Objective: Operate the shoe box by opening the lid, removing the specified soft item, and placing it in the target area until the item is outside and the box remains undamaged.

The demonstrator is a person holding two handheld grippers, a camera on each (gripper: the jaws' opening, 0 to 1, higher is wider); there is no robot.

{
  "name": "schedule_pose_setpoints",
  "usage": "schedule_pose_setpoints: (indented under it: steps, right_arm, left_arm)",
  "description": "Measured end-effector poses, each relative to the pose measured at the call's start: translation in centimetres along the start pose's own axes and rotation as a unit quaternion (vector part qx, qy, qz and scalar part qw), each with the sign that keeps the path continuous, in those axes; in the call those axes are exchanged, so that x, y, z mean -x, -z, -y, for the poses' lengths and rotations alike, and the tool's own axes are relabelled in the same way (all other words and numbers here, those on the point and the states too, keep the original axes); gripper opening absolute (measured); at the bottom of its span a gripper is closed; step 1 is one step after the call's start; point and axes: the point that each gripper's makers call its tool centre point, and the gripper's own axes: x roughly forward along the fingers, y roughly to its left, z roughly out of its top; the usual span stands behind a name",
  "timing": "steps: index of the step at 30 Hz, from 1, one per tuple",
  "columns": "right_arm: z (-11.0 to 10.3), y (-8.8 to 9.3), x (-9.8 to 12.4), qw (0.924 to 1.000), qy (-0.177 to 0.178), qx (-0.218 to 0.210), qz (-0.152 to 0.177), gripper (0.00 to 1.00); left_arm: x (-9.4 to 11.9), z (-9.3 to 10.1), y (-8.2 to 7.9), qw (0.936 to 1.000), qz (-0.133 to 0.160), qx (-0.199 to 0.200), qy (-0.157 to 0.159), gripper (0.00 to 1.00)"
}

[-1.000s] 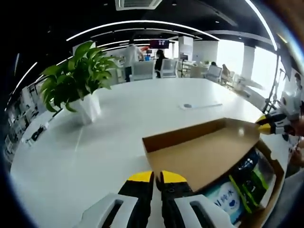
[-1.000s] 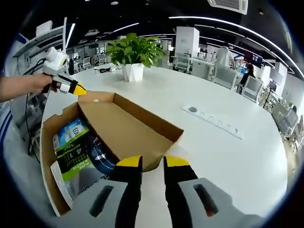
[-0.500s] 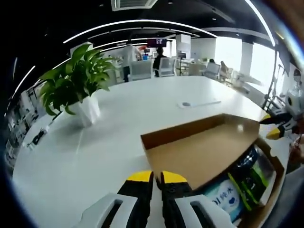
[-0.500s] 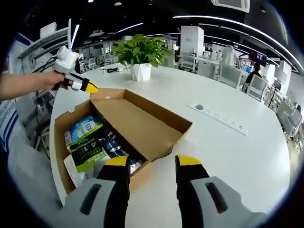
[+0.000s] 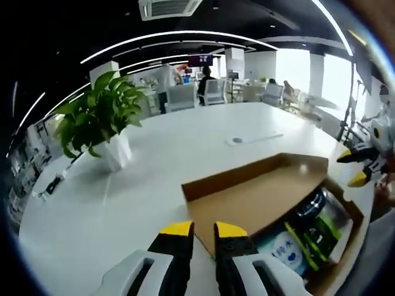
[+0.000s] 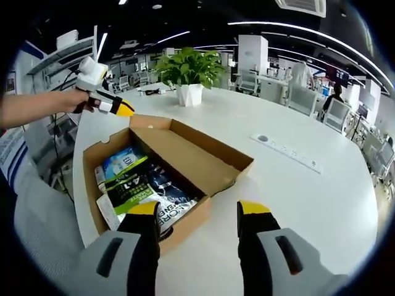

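Box (image 6: 185,161) open on table (image 6: 308,203), lid (image 5: 259,197) folded back toward plant (image 6: 188,71).

Packs (image 6: 133,188) inside box, nearest you; likely light, soft, slick film.

Take top pack by edge, not box wall: thin card tears.

Right gripper (image 6: 199,217) jaws wide apart, empty, at box's near corner.

Left gripper (image 5: 196,232) jaws slightly parted, empty, at lid edge.

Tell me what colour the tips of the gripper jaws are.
Yellow on black jaws, clearest on the right gripper in the right gripper view.
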Motion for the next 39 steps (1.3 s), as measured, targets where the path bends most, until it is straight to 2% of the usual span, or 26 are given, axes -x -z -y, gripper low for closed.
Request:
schedule_pose_setpoints:
  steps: [8,11,23,33,39]
  right_arm:
    - [-0.5,0.4,0.9,0.9999,-0.004,0.011,0.0,0.51]
    - [-0.7,0.6,1.4,0.9999,-0.004,0.013,0.0,0.51]
    - [-1.2,0.7,2.5,0.9995,-0.008,0.03,0.009,0.57]
    - [-1.1,0.9,3.4,0.9987,0.0,0.05,0.013,0.61]
    - [-1.3,1.2,3.7,0.9986,-0.002,0.052,0.012,0.63]
  left_arm:
    - [1.1,1.7,0.0,0.9999,0.005,-0.005,0.013,0.17]
    - [1.7,3.2,0.5,0.9997,0.001,-0.006,0.024,0.18]
    - [2.5,6.6,1.9,0.9981,-0.012,0.001,0.06,0.22]
    - [1.9,9.3,3.7,0.9943,-0.031,0.013,0.101,0.25]
    - [1.7,11.2,4.5,0.991,-0.037,0.033,0.124,0.26]
